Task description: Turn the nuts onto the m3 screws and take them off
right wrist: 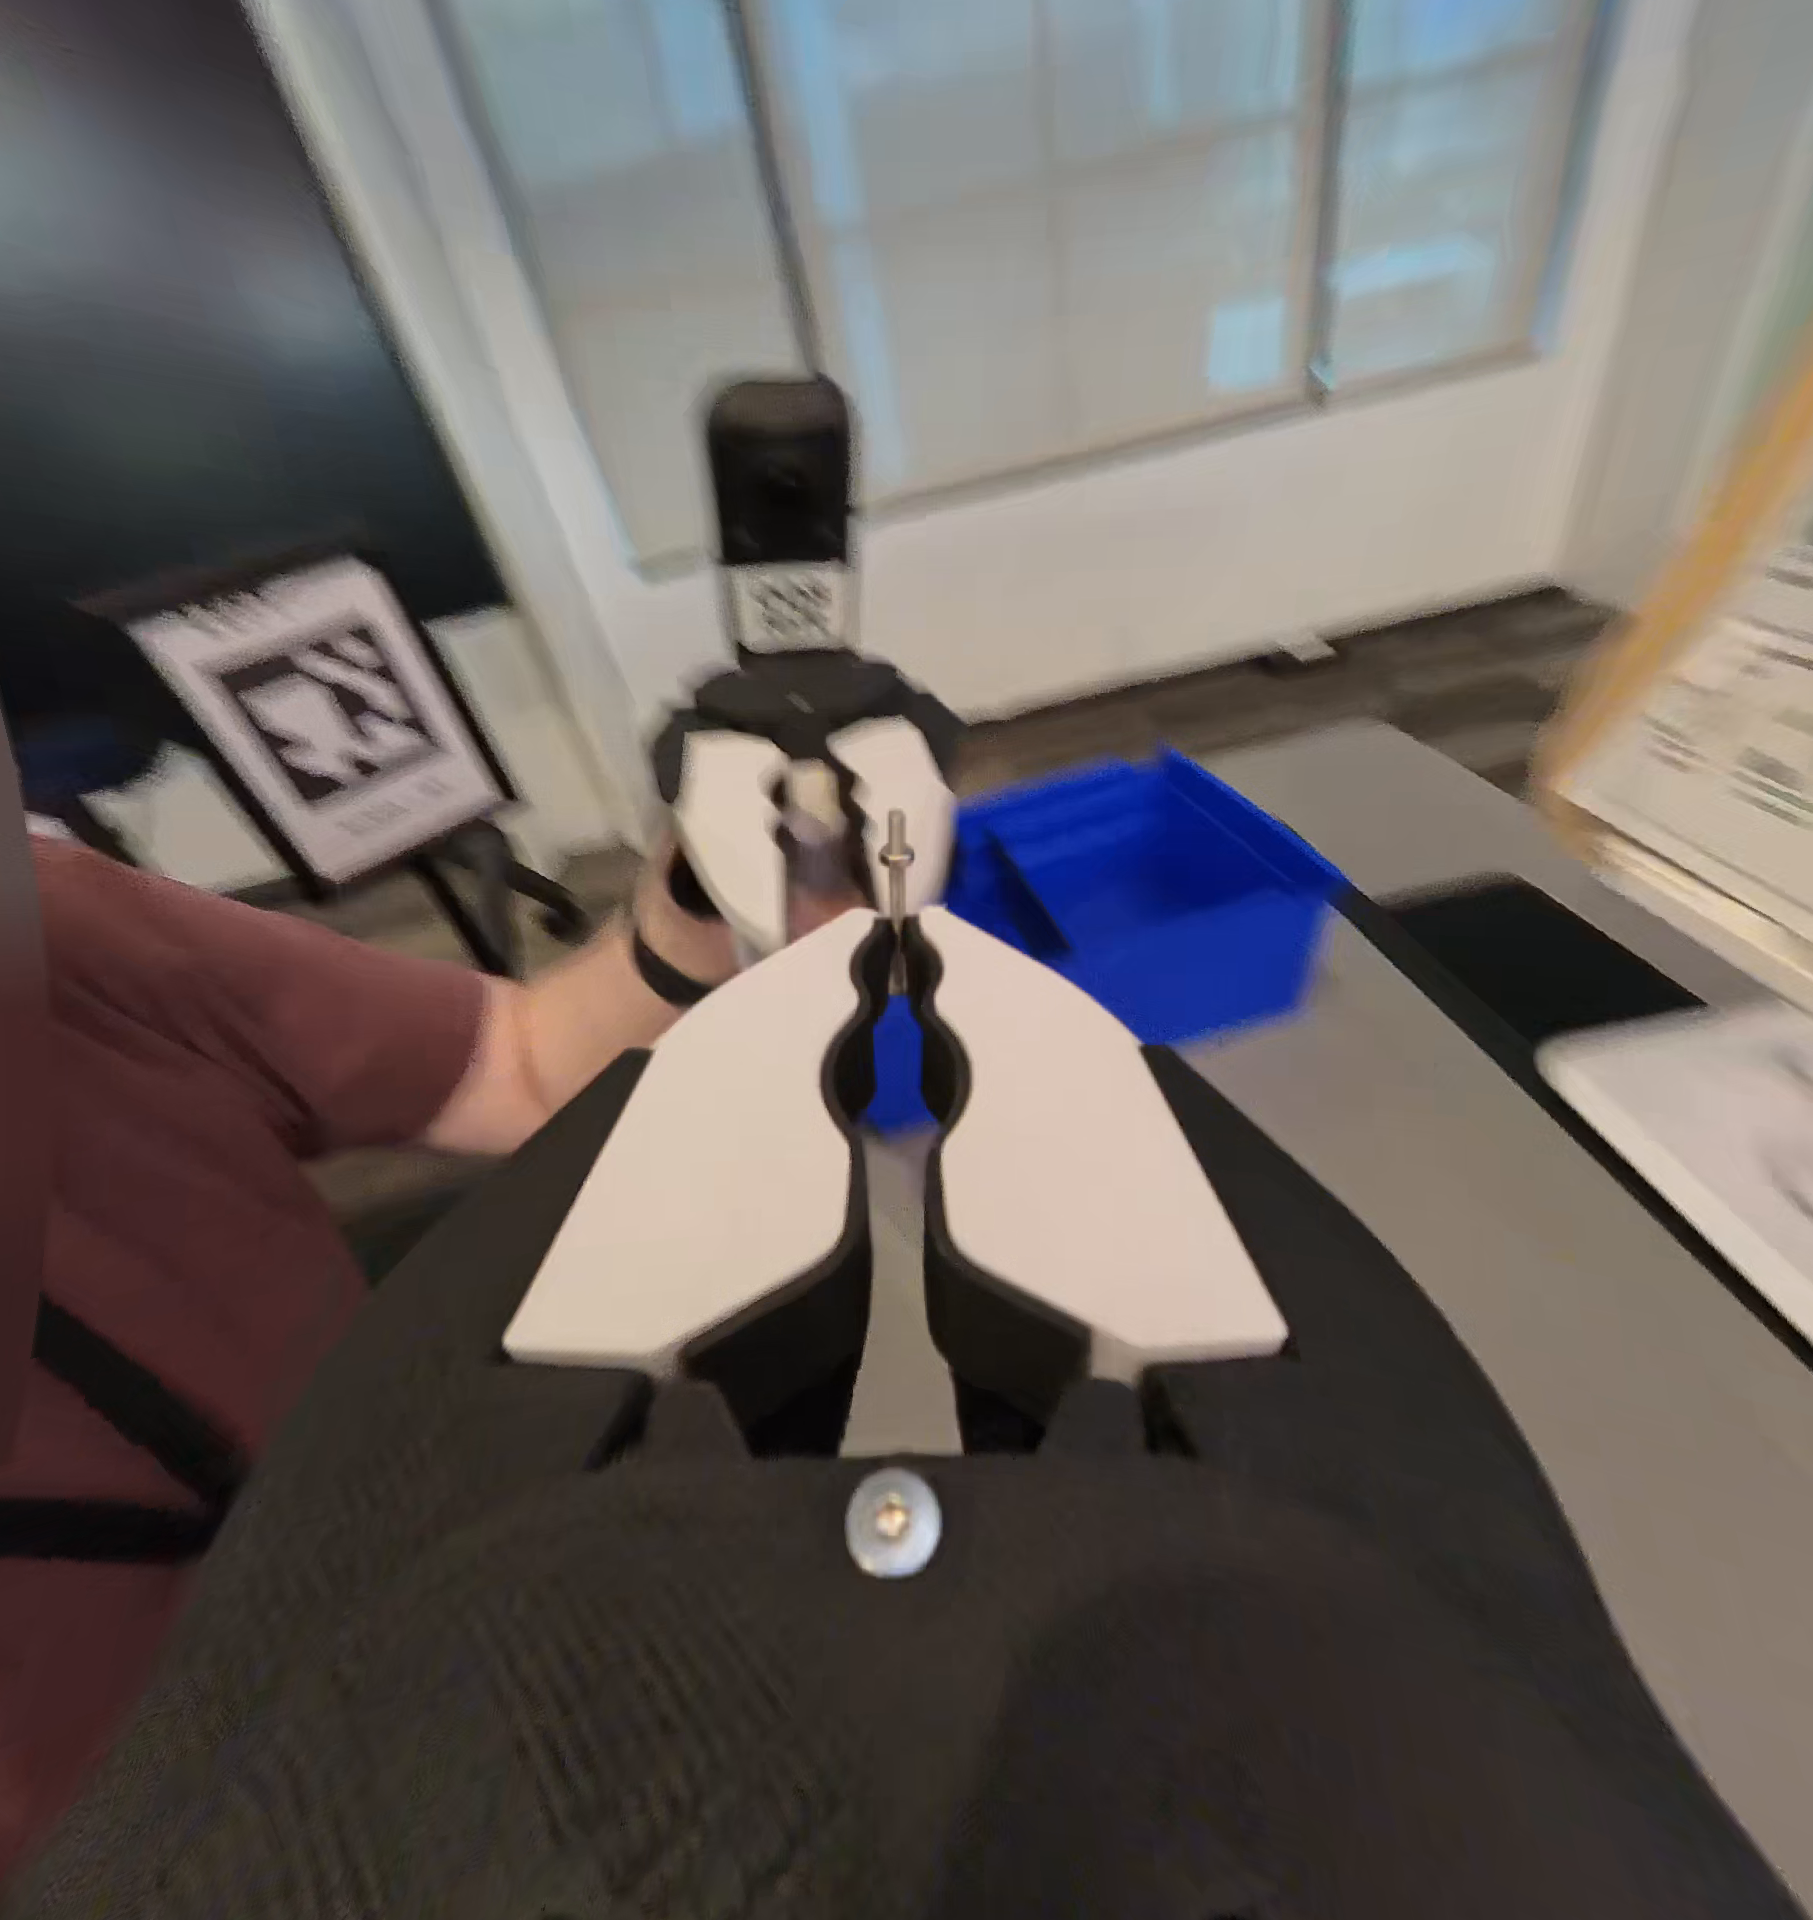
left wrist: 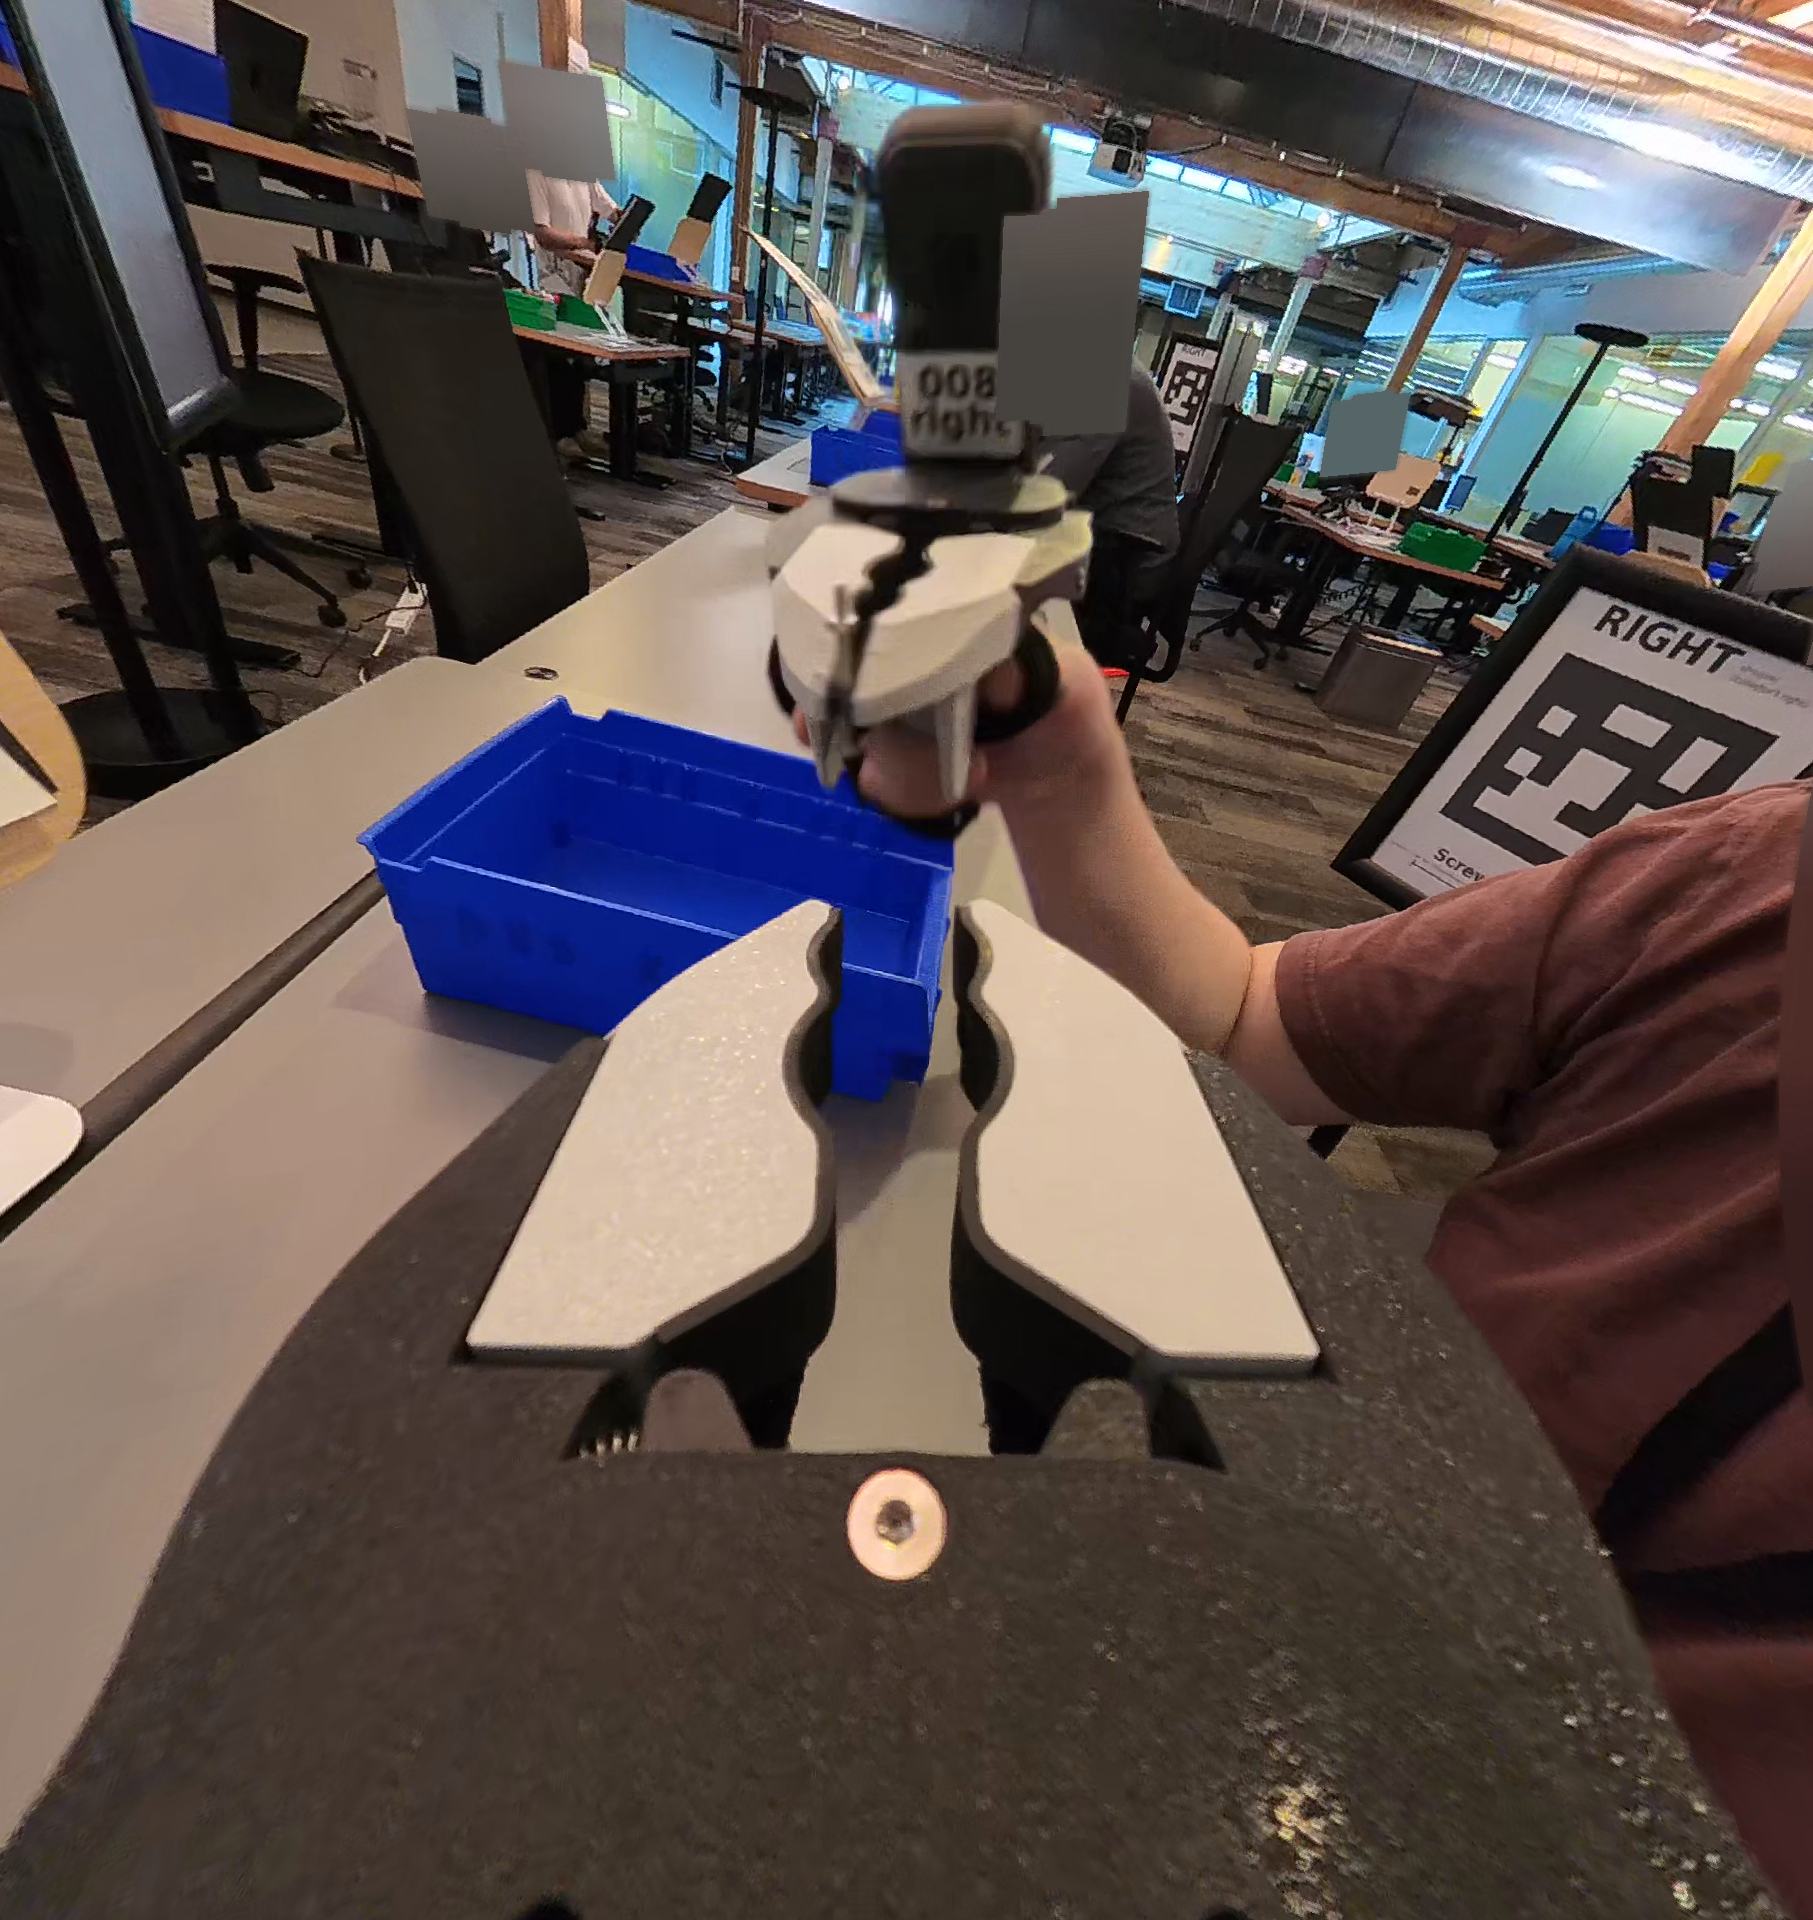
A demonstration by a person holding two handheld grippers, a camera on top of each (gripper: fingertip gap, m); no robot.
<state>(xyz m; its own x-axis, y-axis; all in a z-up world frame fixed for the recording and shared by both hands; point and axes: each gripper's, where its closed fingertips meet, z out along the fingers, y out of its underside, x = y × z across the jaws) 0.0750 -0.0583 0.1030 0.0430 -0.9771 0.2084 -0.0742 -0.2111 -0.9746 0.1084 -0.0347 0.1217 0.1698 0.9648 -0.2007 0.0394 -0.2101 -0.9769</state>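
Right hand-held gripper (right wrist: pixel 896 920) pinching a screw (right wrist: pixel 895 873) with seemingly a nut (right wrist: pixel 895 854), left hand-held gripper (left wrist: pixel 894 920) parted, empty, blue bin (left wrist: pixel 528 883) beyond

Motion blur smears most of the right wrist view, leaving the framed sign (right wrist: pixel 299 717) illegible and the nut (right wrist: pixel 896 854) on the screw (right wrist: pixel 895 883) barely resolved. The blue bin (left wrist: pixel 653 894) is partly hidden behind the left hand-held gripper (left wrist: pixel 894 945), its contents unseen. Papers (right wrist: pixel 1733 675) at right are cut off.

Left tool (left wrist: pixel 894 925) parted, blue bin (left wrist: pixel 663 894) beyond, right tool (left wrist: pixel 840 727) raised (hand-held)
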